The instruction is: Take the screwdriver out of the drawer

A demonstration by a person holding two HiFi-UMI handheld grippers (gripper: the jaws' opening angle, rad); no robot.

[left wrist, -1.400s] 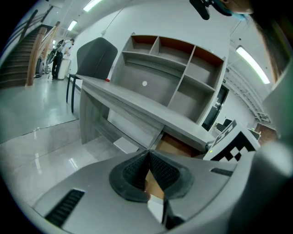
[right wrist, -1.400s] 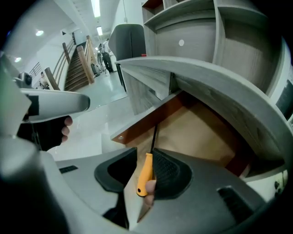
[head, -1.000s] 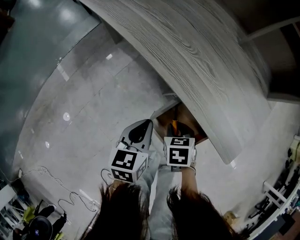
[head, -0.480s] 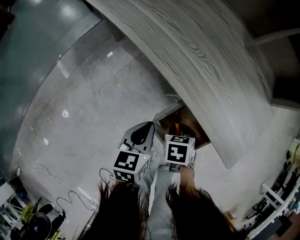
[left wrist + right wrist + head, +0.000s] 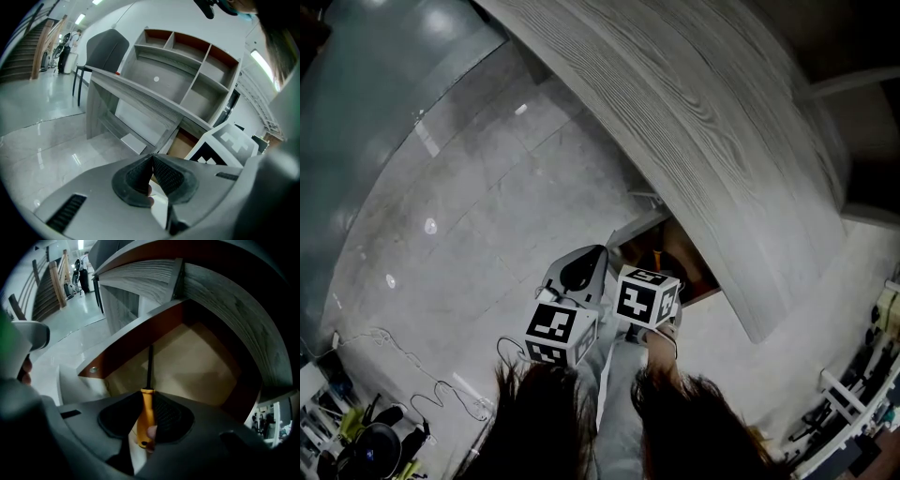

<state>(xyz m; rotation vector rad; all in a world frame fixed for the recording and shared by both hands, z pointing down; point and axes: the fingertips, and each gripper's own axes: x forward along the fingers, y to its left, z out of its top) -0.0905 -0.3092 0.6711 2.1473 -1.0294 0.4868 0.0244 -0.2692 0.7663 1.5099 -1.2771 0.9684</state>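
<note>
The fingers of the right gripper are closing on the orange handle of the screwdriver. The handle is set between them, and the dark shaft points away into the open drawer. The pads appear to bear on both sides of the handle. The left gripper is held just beside, outside the drawer, with its fingers pressed together and nothing between them. For a sound lift, closure is to be completed until the handle is clamped squarely, so that the tool cannot pivot. The screwdriver is then best raised straight out, with the shaft tip kept clear of the brown drawer wall and of the underside of the grey table above it. The left gripper is best kept out of the path. The shelf unit beyond is not involved.
</note>
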